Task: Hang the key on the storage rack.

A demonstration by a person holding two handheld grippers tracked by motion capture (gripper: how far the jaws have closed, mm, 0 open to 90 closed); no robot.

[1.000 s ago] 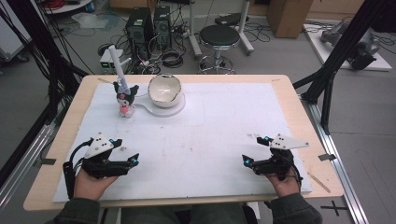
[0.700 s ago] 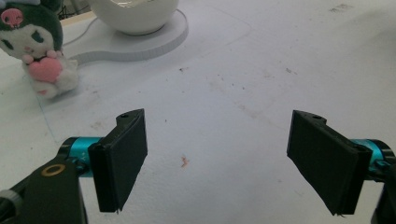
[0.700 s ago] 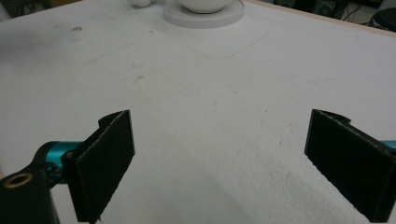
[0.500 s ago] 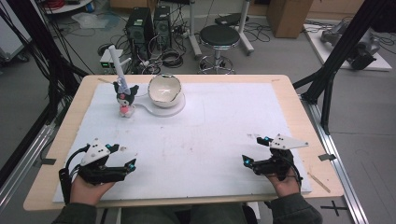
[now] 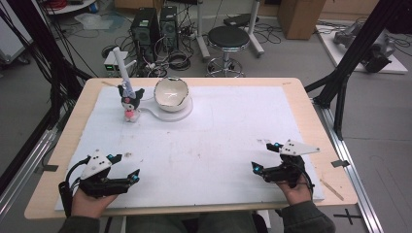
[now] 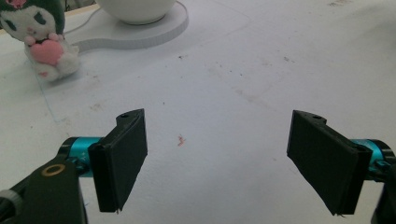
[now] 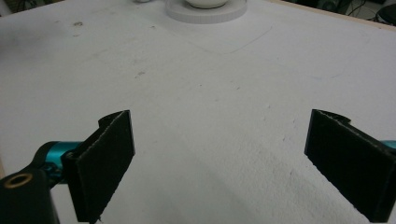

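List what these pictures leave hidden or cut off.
- Bowl: its top is cut by the upper edge of the left gripper view; its inside is unseen there.
- Plush toy: head cropped at that view's corner.
- Bowl's base plate: cropped by the right gripper view's top edge.

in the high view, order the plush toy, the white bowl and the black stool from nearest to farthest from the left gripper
From the left gripper, at the table's near left:
1. Plush toy, far left of the white mat.
2. White bowl, just right of the toy on its round base.
3. Black stool, on the floor beyond the table's far edge.
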